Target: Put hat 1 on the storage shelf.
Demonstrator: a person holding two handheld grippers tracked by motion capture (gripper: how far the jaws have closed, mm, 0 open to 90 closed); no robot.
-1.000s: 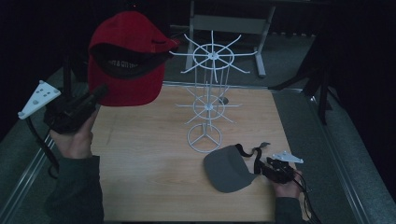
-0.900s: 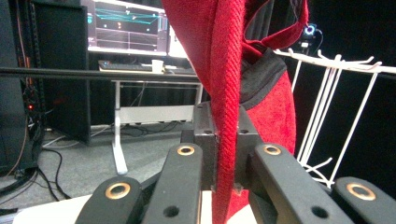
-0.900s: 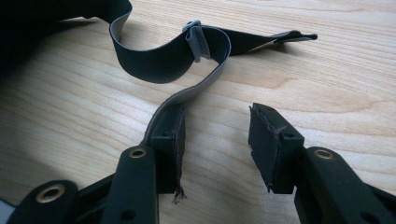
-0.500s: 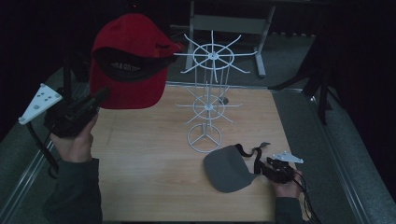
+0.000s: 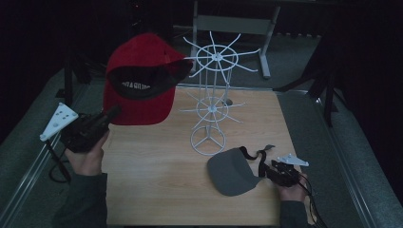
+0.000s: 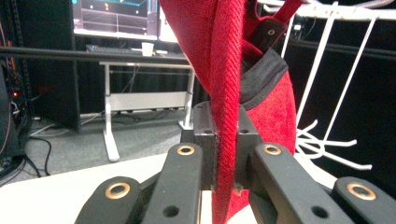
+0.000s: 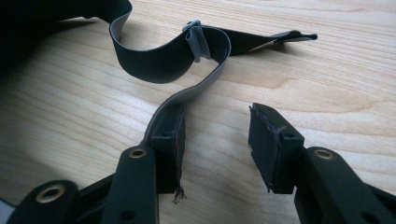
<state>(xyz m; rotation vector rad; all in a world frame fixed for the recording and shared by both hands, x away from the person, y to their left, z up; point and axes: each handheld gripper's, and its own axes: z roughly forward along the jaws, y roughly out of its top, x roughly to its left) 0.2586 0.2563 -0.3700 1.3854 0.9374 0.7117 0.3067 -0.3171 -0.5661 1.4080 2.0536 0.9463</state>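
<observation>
A red cap (image 5: 142, 80) hangs in the air at the left, its opening turned toward the camera. My left gripper (image 5: 111, 114) is shut on its brim; in the left gripper view the red brim (image 6: 224, 70) stands on edge, squeezed between the two pads. The cap's crown is close to the top ring of a white wire rack (image 5: 216, 59). A grey cap (image 5: 233, 171) lies on the table at the front right. My right gripper (image 5: 266, 171) rests open by its strap. The dark strap (image 7: 163, 60) curls past the left pad, and bare wood lies between the pads of this gripper (image 7: 217, 130).
The rack stands on a round wire base (image 5: 207, 140) mid-table, with thin arms sticking out at two levels. The wooden tabletop (image 5: 157, 190) is edged by grey padding and metal rails. A white desk frame (image 5: 233, 23) and dark tripods stand behind.
My left hand has carried the red cap down and to the right, closer to the rack's top ring. The right gripper and the grey cap have stayed put.
</observation>
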